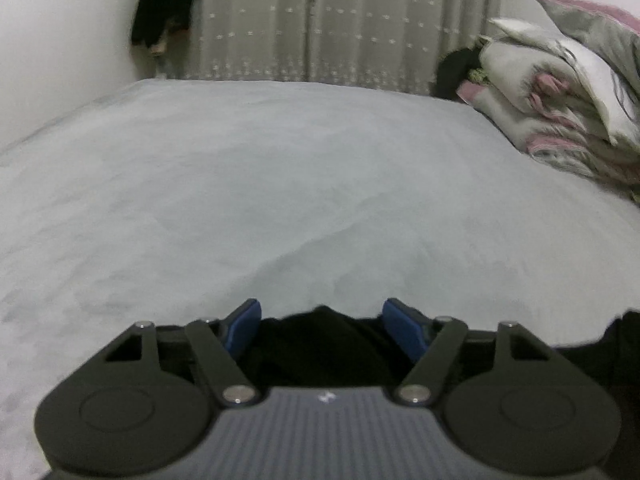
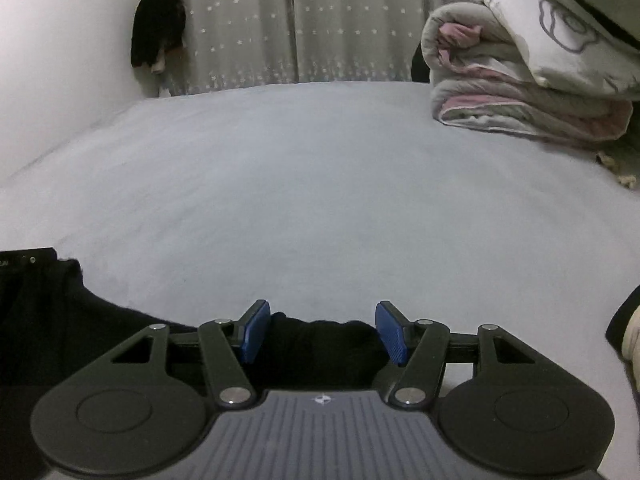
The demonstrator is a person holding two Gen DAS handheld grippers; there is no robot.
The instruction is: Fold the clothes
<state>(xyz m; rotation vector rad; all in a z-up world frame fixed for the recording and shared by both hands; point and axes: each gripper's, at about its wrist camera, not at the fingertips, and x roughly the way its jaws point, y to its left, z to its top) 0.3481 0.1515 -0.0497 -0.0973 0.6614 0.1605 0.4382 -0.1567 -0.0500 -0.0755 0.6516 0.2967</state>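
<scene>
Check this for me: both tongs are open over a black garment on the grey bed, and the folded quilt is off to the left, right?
Not quite. The folded quilt sits to the right, as the right wrist view shows. Both tongs, left and right, are open over the black garment on the grey bed.

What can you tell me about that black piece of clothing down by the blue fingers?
The black garment is dark, soft-looking fabric, its kind unclear. It lies bunched on the grey bedspread, at the near edge. A fold sits between the open blue pads of each hand-held gripper, left and right; more spreads leftward.
</scene>
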